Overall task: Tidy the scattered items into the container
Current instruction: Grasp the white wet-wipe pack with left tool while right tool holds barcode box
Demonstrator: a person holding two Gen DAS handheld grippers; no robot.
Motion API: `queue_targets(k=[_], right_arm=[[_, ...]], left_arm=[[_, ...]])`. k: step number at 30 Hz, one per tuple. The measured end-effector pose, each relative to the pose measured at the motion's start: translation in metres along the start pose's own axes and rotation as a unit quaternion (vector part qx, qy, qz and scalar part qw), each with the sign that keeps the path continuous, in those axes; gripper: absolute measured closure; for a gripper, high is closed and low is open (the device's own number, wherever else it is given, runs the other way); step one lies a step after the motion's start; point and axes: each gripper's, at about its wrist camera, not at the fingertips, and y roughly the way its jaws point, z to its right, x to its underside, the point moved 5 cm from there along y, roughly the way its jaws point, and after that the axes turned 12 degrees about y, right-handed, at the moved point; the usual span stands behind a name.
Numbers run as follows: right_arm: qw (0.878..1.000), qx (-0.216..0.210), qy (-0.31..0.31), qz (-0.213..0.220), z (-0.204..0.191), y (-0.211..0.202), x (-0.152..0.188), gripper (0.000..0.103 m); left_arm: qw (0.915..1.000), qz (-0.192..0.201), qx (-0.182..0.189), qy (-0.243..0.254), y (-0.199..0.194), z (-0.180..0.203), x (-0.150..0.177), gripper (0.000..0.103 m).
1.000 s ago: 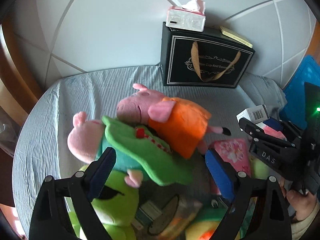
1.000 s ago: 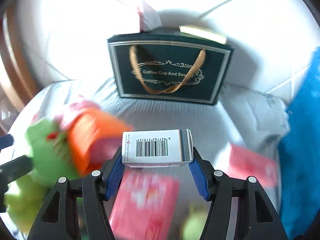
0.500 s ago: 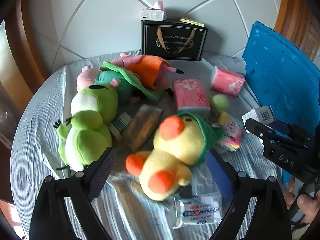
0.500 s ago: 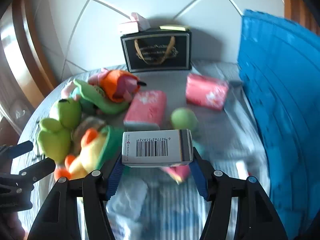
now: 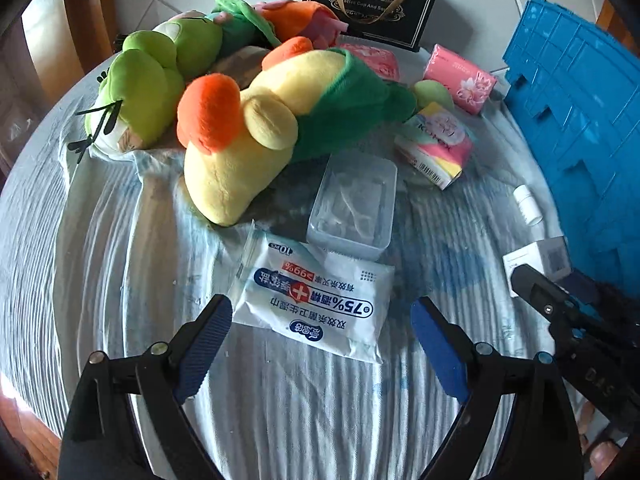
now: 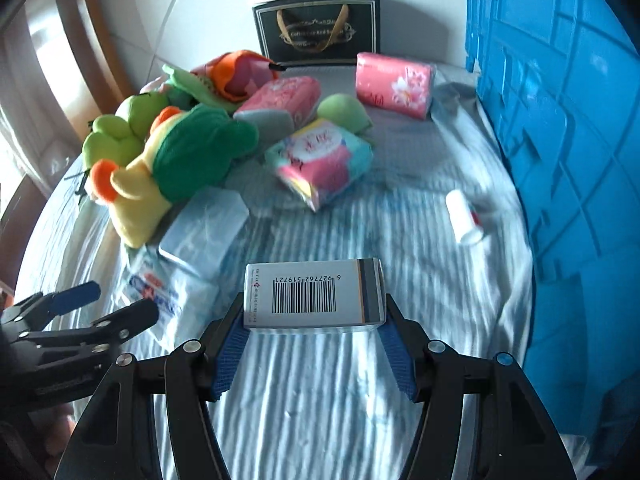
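Barcoded box [image 6: 314,298] sits clamped across short ends in your right gripper [image 6: 314,340], held above bedsheet [image 6: 400,400], likely bound for blue crate [image 6: 560,120] at right. Your left gripper [image 5: 320,344] gapes empty over wipes packet [image 5: 316,300], framing next pick.

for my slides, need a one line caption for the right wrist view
Right gripper grips a white barcoded box over the striped cloth, with plush toys and tissue packs ahead and the blue crate alongside.

Two forward wrist views, shared table [image 5: 100,264]
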Motion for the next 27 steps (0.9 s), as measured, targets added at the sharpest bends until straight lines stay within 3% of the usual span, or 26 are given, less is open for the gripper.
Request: queue_targets(k=[3, 4, 5, 8, 13, 14, 18, 19, 27], right_arm=[[1.000, -0.002, 0.000, -0.008, 0.008, 0.004, 0.007, 0.041], [1.000, -0.003, 0.001, -0.010, 0.011, 0.005, 0.010, 0.041], [1.000, -0.005, 0.003, -0.012, 0.013, 0.007, 0.012, 0.041], [1.000, -0.011, 0.004, -0.016, 0.015, 0.011, 0.017, 0.041], [1.000, -0.011, -0.002, -0.019, 0.011, 0.020, 0.024, 0.041], [1.000, -0.010, 0.001, -0.019, 0.011, 0.021, 0.024, 0.041], [1.000, -0.007, 0.007, -0.016, 0.009, 0.017, 0.028, 0.041], [1.000, -0.006, 0.006, -0.015, 0.008, 0.016, 0.028, 0.041], [1.000, -0.005, 0.003, 0.018, -0.014, -0.015, 0.019, 0.041]], left_arm=[[0.9992, -0.029, -0.026, 0.008, 0.026, 0.002, 0.009, 0.011], [0.9989, -0.036, -0.029, 0.004, 0.035, 0.000, 0.011, 0.006], [0.9990, -0.035, -0.026, -0.004, 0.040, -0.003, 0.012, 0.001], [0.9992, -0.028, 0.001, -0.027, 0.047, -0.009, 0.009, 0.000], [0.9995, 0.004, -0.023, 0.024, 0.052, 0.007, 0.006, 0.000], [0.9989, 0.012, -0.027, 0.036, 0.051, 0.011, 0.006, 0.003], [0.9982, 0.027, -0.020, 0.049, 0.040, 0.020, 0.007, 0.035], [0.9981, 0.030, -0.023, 0.049, 0.035, 0.019, 0.007, 0.039], [0.9939, 0.080, -0.046, 0.061, -0.029, 0.003, -0.005, 0.043]])
